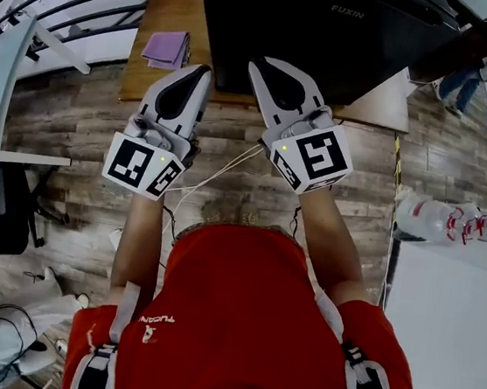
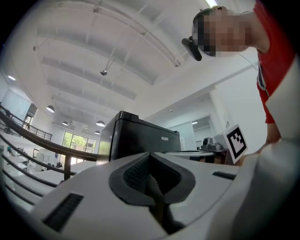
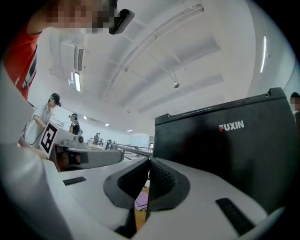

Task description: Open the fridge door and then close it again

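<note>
A small black fridge (image 1: 334, 33) with a FUXIN logo stands on a wooden table (image 1: 155, 86) in front of me; no gap shows at its door. Both grippers are held side by side just short of its front. My left gripper (image 1: 208, 69) is shut and holds nothing, its tips over the table's front edge. My right gripper (image 1: 254, 62) is shut and empty too, its tips close to the fridge's lower front. The left gripper view shows the fridge (image 2: 140, 138) beyond the shut left gripper (image 2: 151, 157). In the right gripper view the fridge (image 3: 225, 145) fills the right side behind the right gripper (image 3: 149, 161).
A purple cloth (image 1: 166, 48) lies on the table left of the fridge. A white counter with plastic bottles (image 1: 434, 220) stands at the right, and an office chair (image 1: 4, 204) at the left. Cables trail over the wooden floor. People (image 3: 49, 110) stand in the background.
</note>
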